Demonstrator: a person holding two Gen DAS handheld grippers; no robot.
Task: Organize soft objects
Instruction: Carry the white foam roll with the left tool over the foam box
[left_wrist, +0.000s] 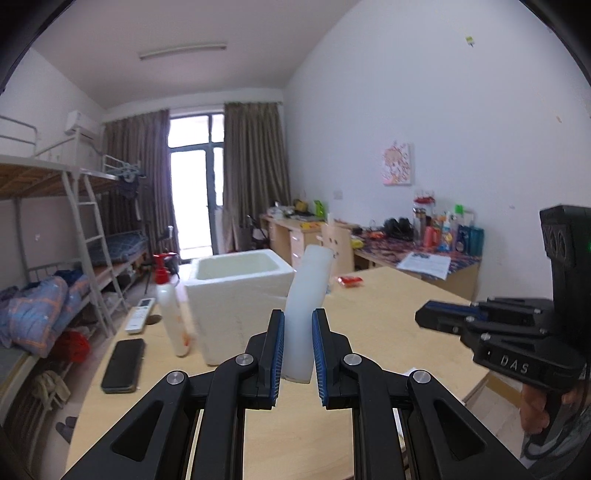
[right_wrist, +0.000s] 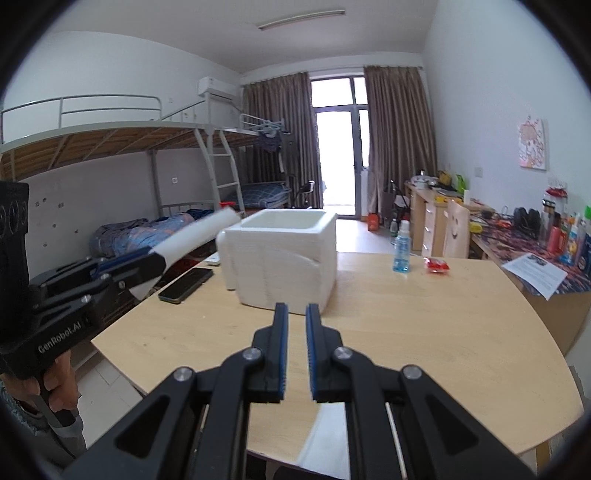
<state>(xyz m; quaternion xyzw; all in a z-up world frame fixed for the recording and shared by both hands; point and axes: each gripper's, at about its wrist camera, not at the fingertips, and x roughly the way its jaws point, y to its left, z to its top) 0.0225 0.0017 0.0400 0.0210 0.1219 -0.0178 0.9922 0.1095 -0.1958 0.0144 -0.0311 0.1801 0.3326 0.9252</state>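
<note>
On the pale wooden table (right_wrist: 424, 332), going from the left edge inward, a black smartphone (left_wrist: 123, 365) and a white remote control (left_wrist: 139, 314) are laid flat, well clear of the work. Next to them a tall white lotion bottle with a red pump (left_wrist: 171, 314) is stood upright just beside a white foam box with an open top (left_wrist: 236, 306), which is judged to be the place meant for the soft things, since its mouth is turned up and nothing covers it.

A white, soft foam cylinder (left_wrist: 306, 314) is clamped between the blue pads of the left gripper (left_wrist: 298, 350), its jaws drawn narrow on the lower part so that the upper end is left free and bends slightly toward the box; it is carried above the table, near the box's rim but not over the opening.

Further right, the right gripper (right_wrist: 296, 350) is held nearly closed with nothing between its pads, apparently kept aside. A small blue-filled clear bottle (right_wrist: 402, 251) and a red packet (right_wrist: 436, 265) are set behind.
</note>
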